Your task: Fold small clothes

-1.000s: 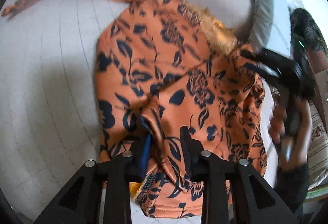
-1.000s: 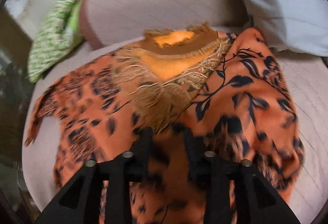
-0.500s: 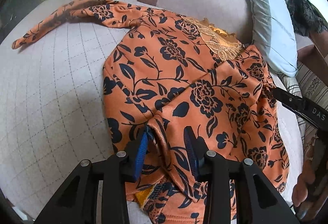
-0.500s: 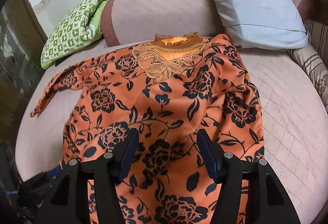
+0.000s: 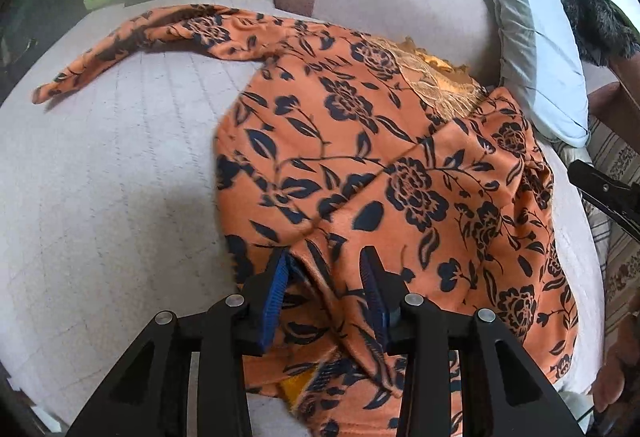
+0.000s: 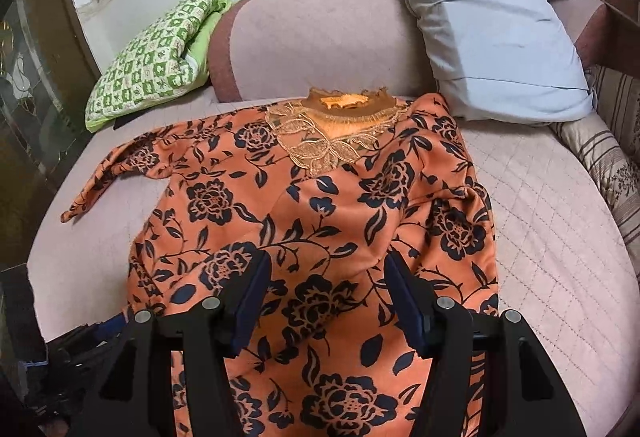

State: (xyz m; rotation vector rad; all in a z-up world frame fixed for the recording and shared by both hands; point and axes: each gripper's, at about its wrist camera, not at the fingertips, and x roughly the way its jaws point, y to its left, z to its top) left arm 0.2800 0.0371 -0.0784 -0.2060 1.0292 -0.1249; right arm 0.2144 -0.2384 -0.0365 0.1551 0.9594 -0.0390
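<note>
We see an orange floral garment (image 6: 320, 221) spread on a pale quilted bed (image 6: 540, 205), and we place everything else by it. Its lace neckline (image 6: 332, 133) lies at the far end, touching a pink bolster (image 6: 320, 37). One sleeve (image 5: 132, 45) stretches away from the body toward a green checked pillow (image 6: 152, 61), which sits beyond the garment's far left corner. A light blue pillow (image 6: 488, 21) leans beyond its far right corner. The right side of the garment is folded over onto the middle.

Our left gripper (image 5: 324, 273) hovers at the garment's near edge with its jaws apart; a raised ridge of the fabric stands between the blue pads (image 5: 274, 293), but we see no pinch on it. Our right gripper (image 6: 324, 285) hangs above the lower middle of the garment, jaws wide apart and gripping nothing.
</note>
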